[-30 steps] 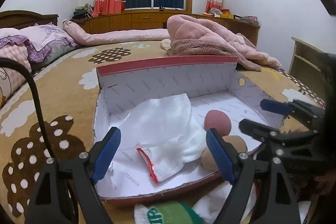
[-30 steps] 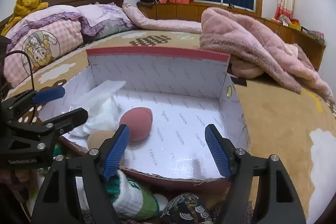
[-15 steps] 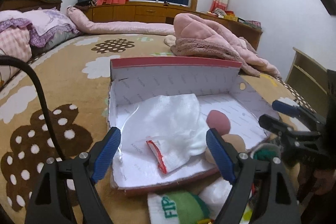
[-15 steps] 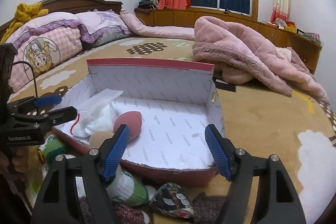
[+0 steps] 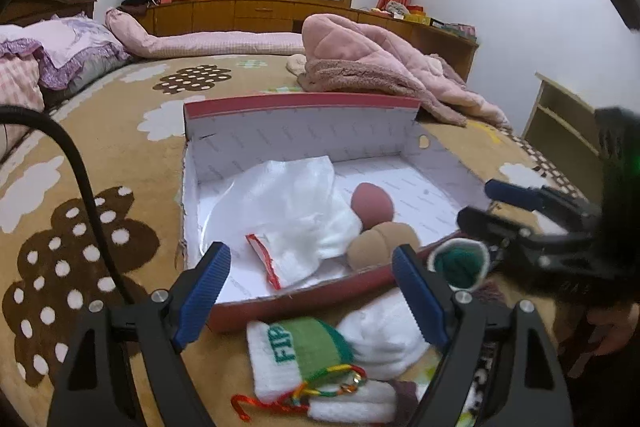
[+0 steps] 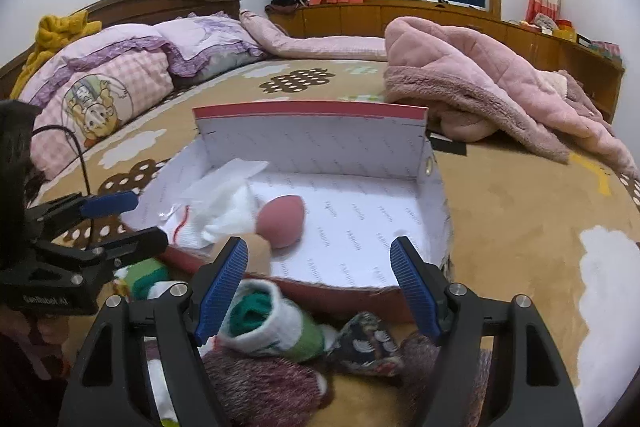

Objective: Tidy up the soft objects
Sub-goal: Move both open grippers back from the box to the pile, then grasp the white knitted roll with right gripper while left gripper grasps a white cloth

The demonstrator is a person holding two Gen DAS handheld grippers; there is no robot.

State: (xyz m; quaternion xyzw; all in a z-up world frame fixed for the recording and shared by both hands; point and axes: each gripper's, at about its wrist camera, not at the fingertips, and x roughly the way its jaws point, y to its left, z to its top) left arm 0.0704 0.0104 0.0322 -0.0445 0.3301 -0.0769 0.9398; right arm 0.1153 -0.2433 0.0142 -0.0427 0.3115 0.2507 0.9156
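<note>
Since a second ago both views have drawn back from the box [image 5: 304,115]: it now sits farther up in each picture, and a heap of socks on the bed [image 5: 120,155] in front of it, barely showing before, fills the lower edge. Inside the box nothing has shifted.

The left tool [image 5: 312,287] stands wide, released, with nothing between its blue pads. The right tool [image 6: 318,287] is likewise spread and empty; in the left wrist view it reaches in from 3 o'clock, clear of the box's near corner.

The box, white inside with a red rim, lies on the bed at 12 o'clock from both tools. In it, a white bagged cloth [image 5: 288,211] takes the left half; a pink sponge [image 5: 372,203] lies at its right, and a tan sponge [image 5: 380,243] rests against the near wall, touching the pink one.

Outside the box, by the near wall, the green-and-white sock [image 5: 300,351] lies at 6 o'clock between the left tool's pads, with a white sock [image 5: 380,339] beside it. In the right wrist view a rolled green-cuffed sock [image 6: 264,323] sits just beside the left pad, a dark patterned sock [image 6: 364,343] at 6 o'clock, and a maroon knit sock [image 6: 260,383] lower still.
</note>
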